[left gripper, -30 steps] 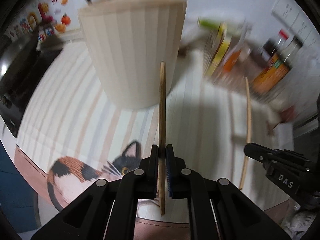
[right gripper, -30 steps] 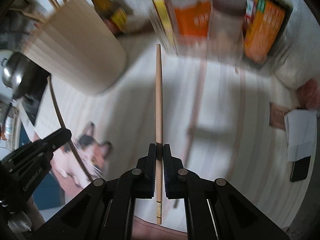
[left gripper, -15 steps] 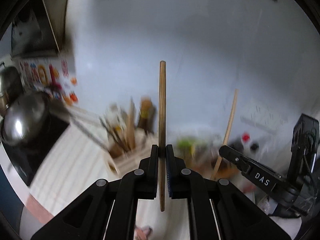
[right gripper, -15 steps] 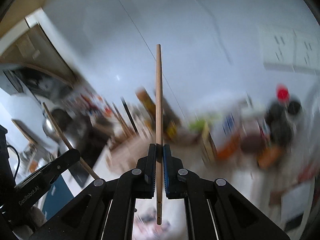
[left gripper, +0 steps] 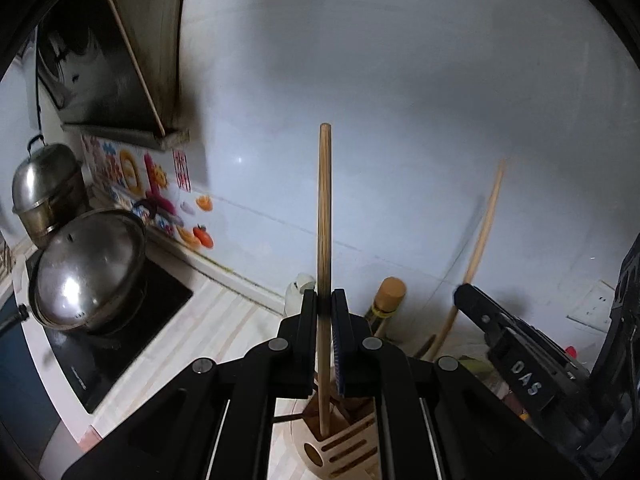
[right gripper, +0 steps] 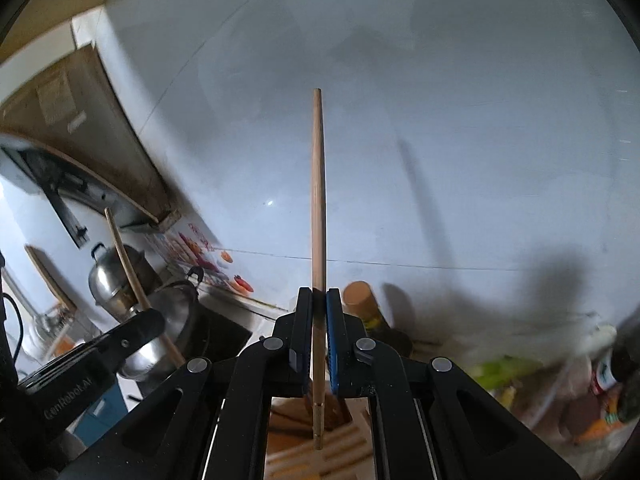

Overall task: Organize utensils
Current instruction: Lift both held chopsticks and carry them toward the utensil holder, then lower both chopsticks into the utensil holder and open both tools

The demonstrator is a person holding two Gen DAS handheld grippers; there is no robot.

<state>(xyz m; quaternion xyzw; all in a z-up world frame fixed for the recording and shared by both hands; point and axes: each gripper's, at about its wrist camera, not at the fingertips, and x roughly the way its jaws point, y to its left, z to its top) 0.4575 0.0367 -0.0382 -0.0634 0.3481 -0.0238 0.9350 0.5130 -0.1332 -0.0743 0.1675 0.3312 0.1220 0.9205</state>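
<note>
While both hands were raised above the counter, the left gripper (left gripper: pixel 324 312) was clamped on a long round wooden chopstick (left gripper: pixel 324 216), its lower tip over the pale slotted wooden utensil holder (left gripper: pixel 340 448) below. That holder held several dark and wooden sticks, blurred. The right gripper (right gripper: pixel 319 312) pinched a second tapered wooden chopstick (right gripper: pixel 318 200) above the same holder (right gripper: pixel 320 460). Two lidded steel pots (left gripper: pixel 86 268) sat on the black cooktop (left gripper: pixel 120 328).

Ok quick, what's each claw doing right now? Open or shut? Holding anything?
Left claw: shut on a long light wooden chopstick.
Right claw: shut on another long light wooden chopstick.
</note>
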